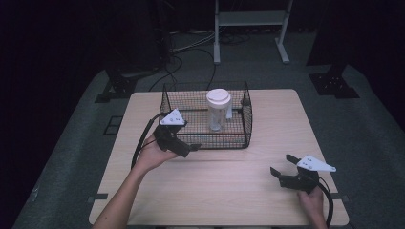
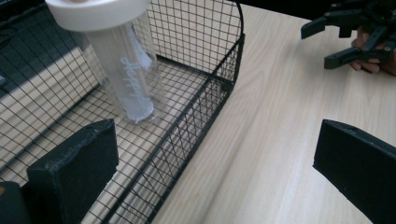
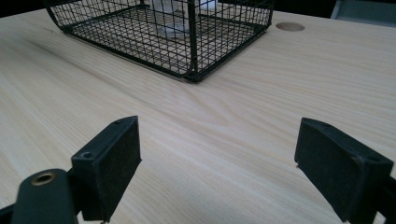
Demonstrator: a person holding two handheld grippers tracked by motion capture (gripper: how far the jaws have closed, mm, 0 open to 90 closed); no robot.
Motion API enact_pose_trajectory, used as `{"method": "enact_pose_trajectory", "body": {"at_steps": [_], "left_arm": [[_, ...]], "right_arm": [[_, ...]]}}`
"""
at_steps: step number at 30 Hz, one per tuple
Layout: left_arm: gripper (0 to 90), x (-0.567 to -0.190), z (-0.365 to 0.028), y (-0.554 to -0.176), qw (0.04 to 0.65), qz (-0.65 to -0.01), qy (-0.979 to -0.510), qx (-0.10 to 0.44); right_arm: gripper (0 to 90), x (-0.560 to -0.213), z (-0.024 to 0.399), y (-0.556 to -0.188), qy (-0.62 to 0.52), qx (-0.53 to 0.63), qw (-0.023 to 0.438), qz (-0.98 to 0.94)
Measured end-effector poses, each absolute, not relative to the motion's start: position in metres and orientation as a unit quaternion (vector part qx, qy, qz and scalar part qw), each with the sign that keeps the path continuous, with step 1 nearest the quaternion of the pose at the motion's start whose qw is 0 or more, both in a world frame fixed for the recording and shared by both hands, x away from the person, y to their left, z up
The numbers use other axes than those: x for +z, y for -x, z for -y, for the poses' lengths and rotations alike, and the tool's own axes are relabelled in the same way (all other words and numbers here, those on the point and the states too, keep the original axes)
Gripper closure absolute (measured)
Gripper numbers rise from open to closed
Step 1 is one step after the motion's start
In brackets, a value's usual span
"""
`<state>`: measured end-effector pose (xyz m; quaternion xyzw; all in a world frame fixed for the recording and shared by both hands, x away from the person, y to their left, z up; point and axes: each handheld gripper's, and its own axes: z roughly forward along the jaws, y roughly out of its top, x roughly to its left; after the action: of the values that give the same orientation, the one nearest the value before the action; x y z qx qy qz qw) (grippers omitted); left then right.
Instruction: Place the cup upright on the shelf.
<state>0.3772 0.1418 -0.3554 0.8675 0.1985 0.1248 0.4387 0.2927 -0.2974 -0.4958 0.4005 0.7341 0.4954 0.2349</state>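
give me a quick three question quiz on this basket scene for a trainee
1. True or false: the bottle lies flat on the table.
2. Which claw is nearer the wire basket: A the left claw, B the right claw?
3. Fill in: the bottle's lid is ____ in colour.

Key
1. False: it stands upright inside the basket.
2. A: it is at the basket's front edge, jaws apart; the right claw is off by the table's near right corner, also open.
3. White.
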Motion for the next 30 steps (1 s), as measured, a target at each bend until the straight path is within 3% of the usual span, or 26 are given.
{"method": "enact_pose_trajectory", "body": {"at_steps": [30], "left_arm": [[0.0, -0.388, -0.17, -0.347, 0.447, -0.213, -0.861, 0.118]], "right_arm": [[13.5, -0.496, 0.297, -0.293, -0.404, 0.491, 0.235, -0.735]]}}
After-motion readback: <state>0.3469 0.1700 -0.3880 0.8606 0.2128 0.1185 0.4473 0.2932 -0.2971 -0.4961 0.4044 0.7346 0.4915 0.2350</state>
